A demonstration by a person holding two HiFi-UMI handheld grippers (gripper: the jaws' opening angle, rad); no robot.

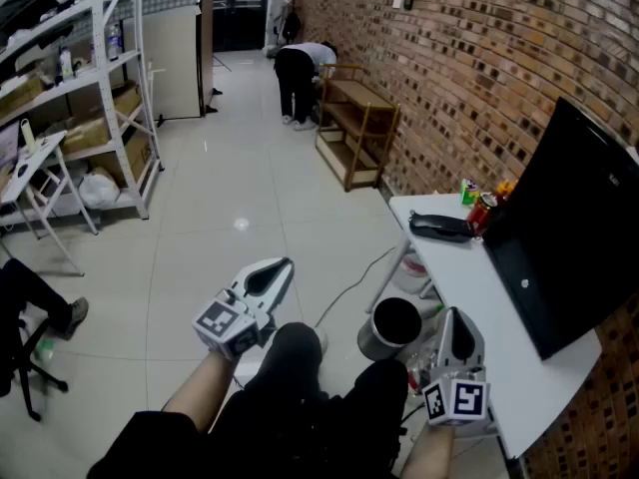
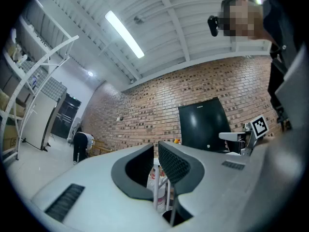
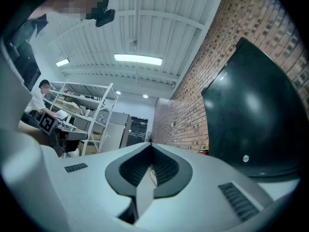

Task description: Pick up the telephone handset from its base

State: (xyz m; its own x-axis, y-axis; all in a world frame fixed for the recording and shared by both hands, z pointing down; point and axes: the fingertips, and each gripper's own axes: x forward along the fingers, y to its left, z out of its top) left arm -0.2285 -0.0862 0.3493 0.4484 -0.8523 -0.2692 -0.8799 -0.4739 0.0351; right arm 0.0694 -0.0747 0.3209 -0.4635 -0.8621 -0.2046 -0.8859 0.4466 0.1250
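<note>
The black telephone, handset on its base, lies at the far end of a white table by the brick wall. Both grippers are held low near the person's lap, well short of it. My left gripper points out over the floor, left of the table, with its jaws together and nothing between them. My right gripper hovers over the table's near end, its tips meeting and empty. The telephone does not show in either gripper view.
A large black monitor leans on the table's right side. Drink cans stand just behind the telephone. A dark cylindrical bin sits on the floor beside the table. Farther off are a wooden bench, a bending person and metal shelving.
</note>
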